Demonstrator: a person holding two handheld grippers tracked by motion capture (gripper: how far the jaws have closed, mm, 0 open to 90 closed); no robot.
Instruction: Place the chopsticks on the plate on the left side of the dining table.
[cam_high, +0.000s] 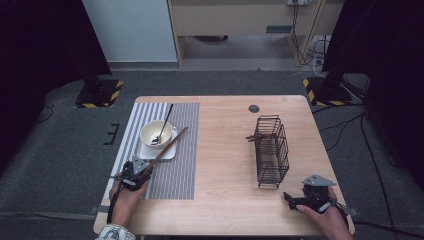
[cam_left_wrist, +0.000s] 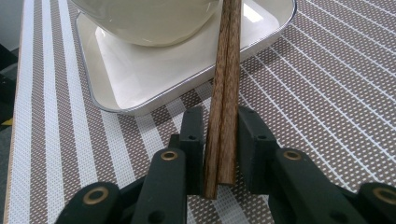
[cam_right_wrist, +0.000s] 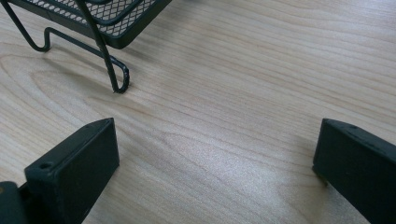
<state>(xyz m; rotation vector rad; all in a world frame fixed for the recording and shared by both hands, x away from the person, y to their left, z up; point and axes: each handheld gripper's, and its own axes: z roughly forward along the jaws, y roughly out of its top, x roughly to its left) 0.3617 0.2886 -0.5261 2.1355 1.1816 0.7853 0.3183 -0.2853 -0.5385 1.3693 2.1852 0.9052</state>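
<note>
Now, step in hand: pickup of the pair of dark brown wooden chopsticks (cam_left_wrist: 223, 107); judged as grip just made, lift not yet begun.
Left gripper (cam_left_wrist: 219, 140): black jaws drawn in on the chopsticks near their near ends, both sticks side by side between the pads; one pad looks in contact, the other very close, so I read it as a pinch.
Right gripper (cam_right_wrist: 217, 158): jaws spread wide, nothing between them, low over the pale wooden table (cam_right_wrist: 243, 93), near the corner foot of the basket.
Chopsticks, position: near ends over the brown-and-white striped woven placemat (cam_left_wrist: 327, 93); shafts run up and away, resting across the rim of the white square plate (cam_left_wrist: 140, 84).
Bowl: cream round ceramic bowl (cam_high: 156, 133) sits on that plate; a dark-handled spoon (cam_high: 164, 124) leans in it, handle pointing away.
Far side: black wire basket (cam_high: 272, 150) stands upright on the right half of the table, well apart from the placemat; some brown sticks already poke out near its top, detail too small to tell.
Next move, judgement: raise the sticks clear of the plate rim, keep them parallel, then carry rightward toward the basket.
Risk: sticks may scissor or slip if the pinch is loose.
</note>
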